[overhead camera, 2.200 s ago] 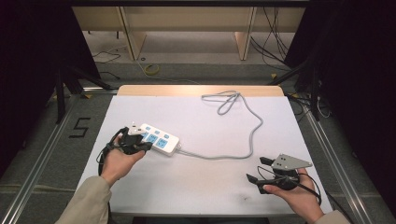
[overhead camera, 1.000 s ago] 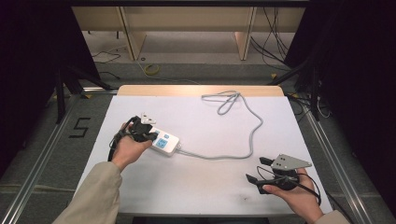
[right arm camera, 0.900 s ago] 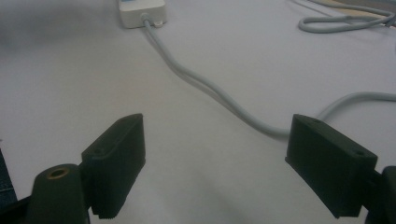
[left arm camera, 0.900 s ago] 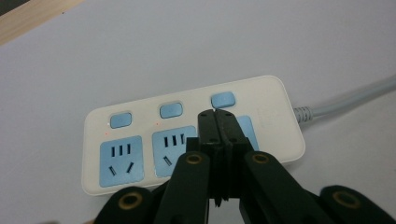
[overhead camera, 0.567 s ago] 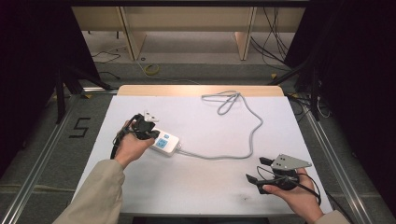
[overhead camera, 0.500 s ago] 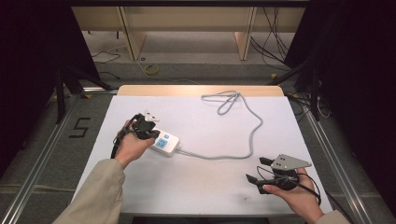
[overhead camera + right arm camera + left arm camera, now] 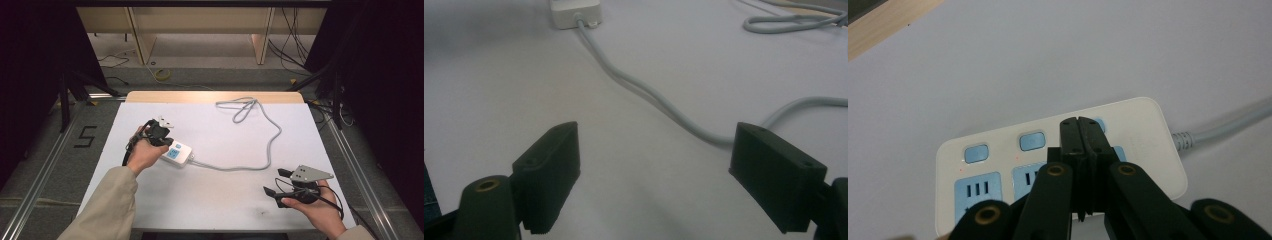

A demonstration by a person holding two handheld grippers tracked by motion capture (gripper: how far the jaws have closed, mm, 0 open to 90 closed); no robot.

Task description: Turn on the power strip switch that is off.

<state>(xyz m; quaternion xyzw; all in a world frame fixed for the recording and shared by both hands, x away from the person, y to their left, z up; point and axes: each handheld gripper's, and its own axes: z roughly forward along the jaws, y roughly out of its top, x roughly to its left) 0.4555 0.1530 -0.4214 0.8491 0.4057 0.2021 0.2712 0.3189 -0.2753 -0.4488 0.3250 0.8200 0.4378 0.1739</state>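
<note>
Pressing closed tongs [image 7: 1082, 125] on strip's switch [image 7: 1097, 125]

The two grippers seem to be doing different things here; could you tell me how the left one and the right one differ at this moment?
The left gripper has its jaws shut together, tips over a blue button on the white power strip; the right gripper has its jaws wide open with nothing between them. The left is over the strip at the table's left-centre, the right sits near the front right, away from the strip and beside its grey cable. Both are hand-held with black jaws.
</note>
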